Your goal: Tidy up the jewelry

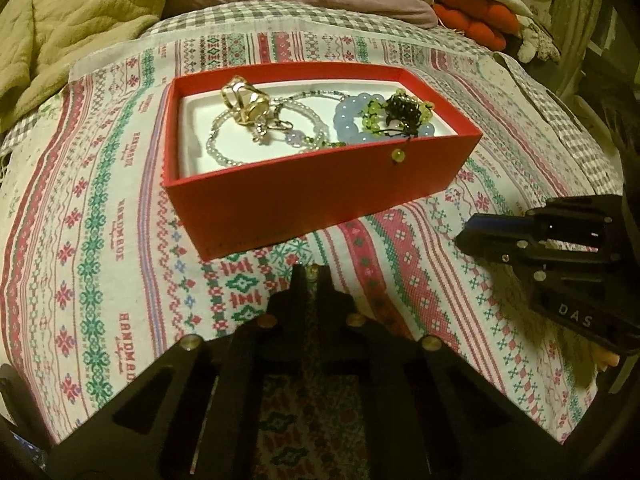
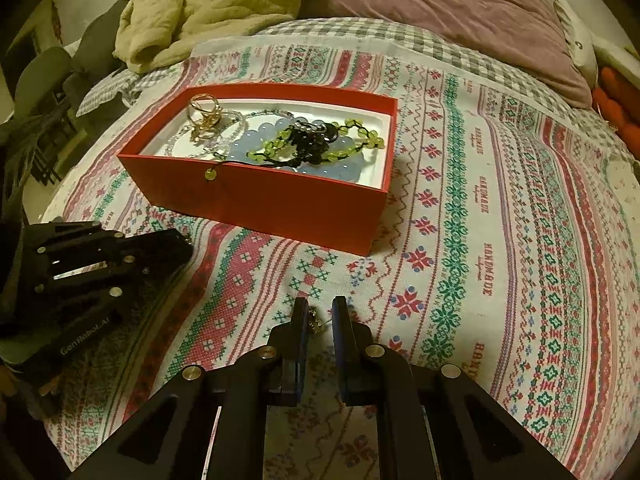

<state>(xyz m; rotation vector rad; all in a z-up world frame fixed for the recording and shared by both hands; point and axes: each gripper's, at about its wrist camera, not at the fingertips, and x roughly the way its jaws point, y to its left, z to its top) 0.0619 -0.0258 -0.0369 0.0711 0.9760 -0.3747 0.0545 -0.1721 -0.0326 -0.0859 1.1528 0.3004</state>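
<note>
Red box (image 1: 320,184): our landmark; we see it open-topped on the patterned cloth (image 1: 100,240) that covers the bed, with a white lining inside.
Gold ring (image 1: 242,100): in the box, toward its far left corner, lying over the pearl strand.
Pearl strand (image 1: 224,152): inside the box, looped across its left half.
Blue bead bracelet (image 1: 352,116): inside the box, right half.
Green and black bead bracelet (image 1: 400,114): on top of the blue one; one green bead (image 1: 398,155) hangs over the box's near wall on a thin cord.
Left gripper (image 1: 311,276): in front of the box's near wall, above the cloth; we see its fingers clenched almost together, with a tiny gold glint between the tips that we cannot identify.
Right gripper (image 2: 320,314): in front of the box and further right; its fingers stand close together with a narrow gap.
Small gold piece (image 2: 315,322): between the right fingers, against the left one; we cannot tell whether it is pinched.
Green blanket (image 2: 208,4) and mauve pillow (image 2: 460,12): behind the box.
</note>
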